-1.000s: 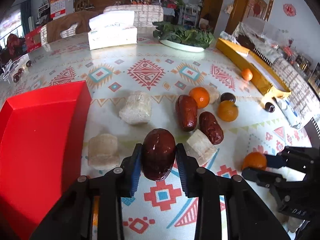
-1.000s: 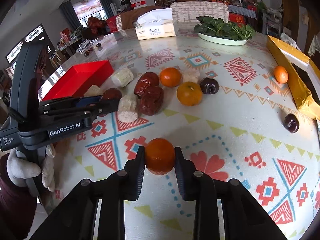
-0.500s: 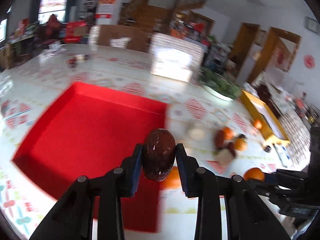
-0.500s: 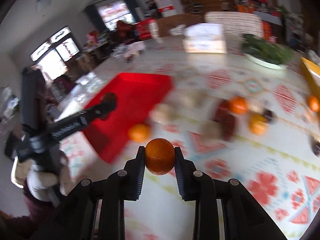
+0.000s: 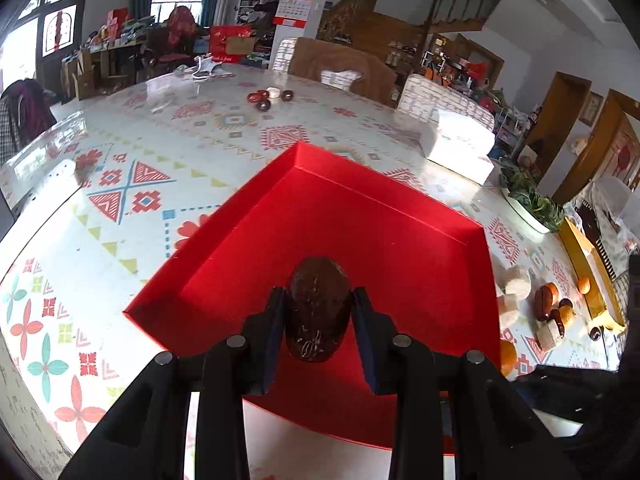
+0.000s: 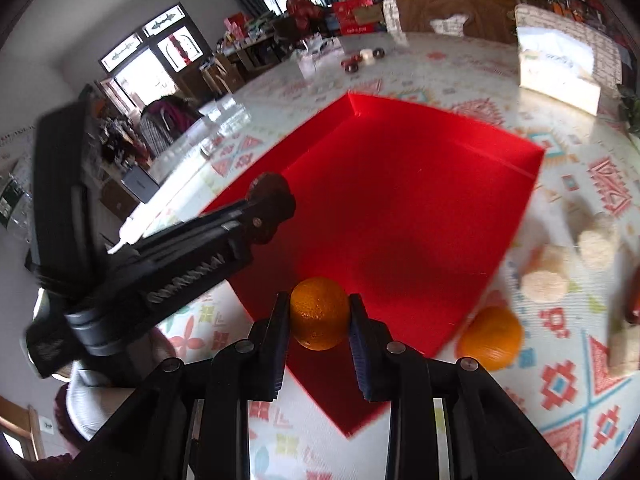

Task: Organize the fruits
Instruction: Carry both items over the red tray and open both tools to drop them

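My left gripper [image 5: 318, 322] is shut on a dark red-brown date-like fruit [image 5: 318, 312] and holds it above the near part of the empty red tray [image 5: 360, 216]. It also shows in the right wrist view [image 6: 266, 208]. My right gripper [image 6: 319, 316] is shut on an orange [image 6: 319, 312] over the near corner of the red tray [image 6: 420, 184]. A second orange [image 6: 491, 338] lies on the table just right of the tray.
Right of the tray lie pale corn pieces [image 6: 544, 280], red-brown fruits and oranges [image 5: 552, 308]. A white tissue box [image 5: 460, 146], a plate of greens [image 5: 528, 200] and a yellow box [image 5: 592, 276] stand further right. Small round items [image 5: 268, 98] lie far back.
Both grippers swung left from the fruit pile to over the red tray, each still holding its fruit. The tray now fills the middle of both views.
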